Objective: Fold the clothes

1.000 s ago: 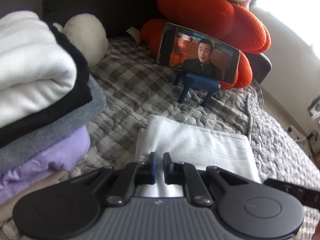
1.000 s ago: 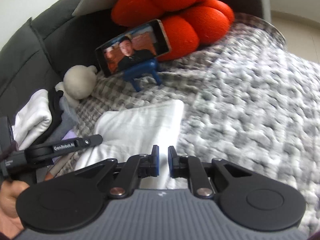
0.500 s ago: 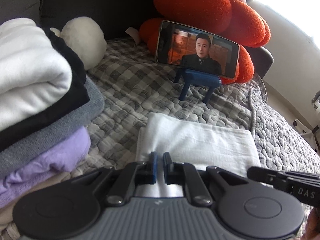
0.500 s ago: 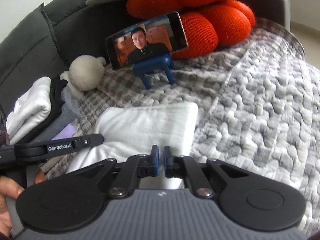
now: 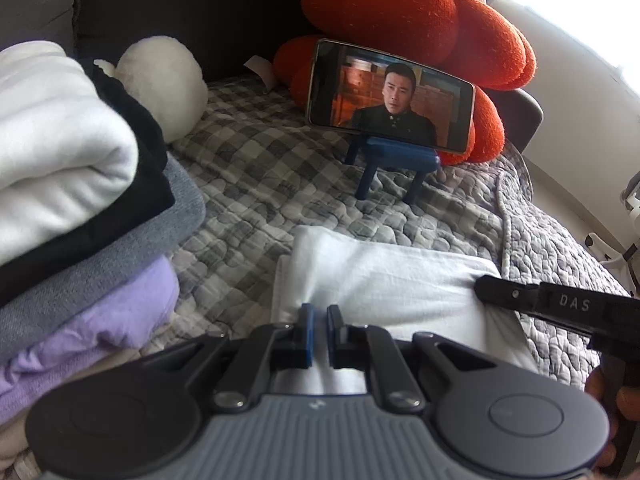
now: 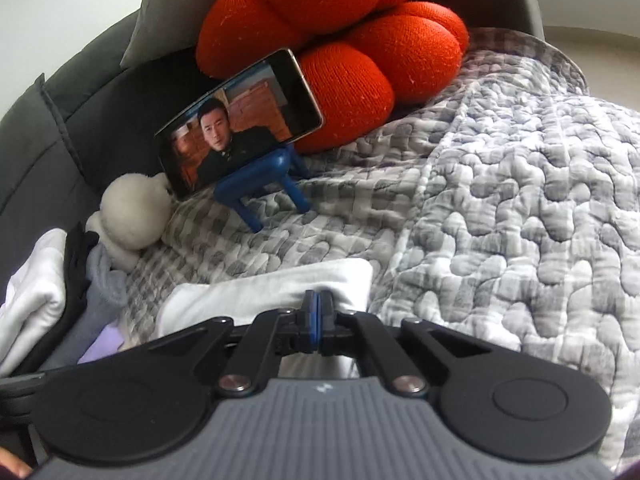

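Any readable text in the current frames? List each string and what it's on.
"DAS": white letters on the black body of the right gripper, seen from the left wrist view.
Small light logo mark on each gripper's grey housing: not legible.
Phone screen: video only, no readable text.
Nothing else readable.

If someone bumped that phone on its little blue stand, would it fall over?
Probably. The phone overhangs the narrow blue stand on both sides, so it looks top-heavy. The stand's thin legs rest on a soft quilt, likely poor footing.
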Action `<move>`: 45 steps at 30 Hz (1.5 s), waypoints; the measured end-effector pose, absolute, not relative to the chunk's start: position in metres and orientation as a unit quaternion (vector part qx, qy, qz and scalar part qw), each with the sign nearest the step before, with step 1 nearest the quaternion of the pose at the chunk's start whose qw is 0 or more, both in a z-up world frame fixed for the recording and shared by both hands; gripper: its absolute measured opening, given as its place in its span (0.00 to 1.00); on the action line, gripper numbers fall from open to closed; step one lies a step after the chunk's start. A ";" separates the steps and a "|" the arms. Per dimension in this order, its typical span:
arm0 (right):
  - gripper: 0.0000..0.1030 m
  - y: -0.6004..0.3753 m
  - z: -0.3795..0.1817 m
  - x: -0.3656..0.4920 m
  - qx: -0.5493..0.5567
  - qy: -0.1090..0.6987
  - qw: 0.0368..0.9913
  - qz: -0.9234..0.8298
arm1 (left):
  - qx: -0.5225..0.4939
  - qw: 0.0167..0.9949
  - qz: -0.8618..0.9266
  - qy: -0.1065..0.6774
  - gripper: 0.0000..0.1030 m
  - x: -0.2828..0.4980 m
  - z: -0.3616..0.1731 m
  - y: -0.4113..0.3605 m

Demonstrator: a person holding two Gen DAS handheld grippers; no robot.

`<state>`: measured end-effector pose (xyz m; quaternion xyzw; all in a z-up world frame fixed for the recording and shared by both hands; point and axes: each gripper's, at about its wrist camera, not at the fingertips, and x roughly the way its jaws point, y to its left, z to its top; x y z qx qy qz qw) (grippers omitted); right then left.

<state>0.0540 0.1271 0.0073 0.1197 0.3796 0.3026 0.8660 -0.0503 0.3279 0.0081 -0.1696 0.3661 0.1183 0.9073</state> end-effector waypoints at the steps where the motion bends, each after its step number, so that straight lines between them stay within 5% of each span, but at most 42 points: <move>1: 0.00 0.126 0.009 0.054 0.121 0.372 0.872 0.295 | -0.169 0.908 0.117 0.366 0.08 -0.050 0.008 0.328; 2: 0.00 0.125 0.011 0.052 0.121 0.363 0.879 0.286 | -0.169 0.908 0.116 0.365 0.08 -0.051 0.008 0.328; 3: 0.14 0.122 0.014 0.051 0.126 0.356 0.882 0.282 | -0.169 0.908 0.115 0.365 0.08 -0.051 0.008 0.328; 4: 0.17 0.119 0.018 0.051 0.133 0.352 0.883 0.281 | -0.168 0.909 0.114 0.364 0.08 -0.051 0.008 0.328; 26: 0.20 0.117 0.035 -0.012 -0.004 0.444 0.840 0.311 | -0.158 0.909 0.118 0.367 0.09 -0.051 0.010 0.324; 45: 0.26 0.099 0.046 -0.008 0.064 0.440 0.833 0.329 | -0.167 0.913 0.132 0.348 0.10 -0.057 0.027 0.317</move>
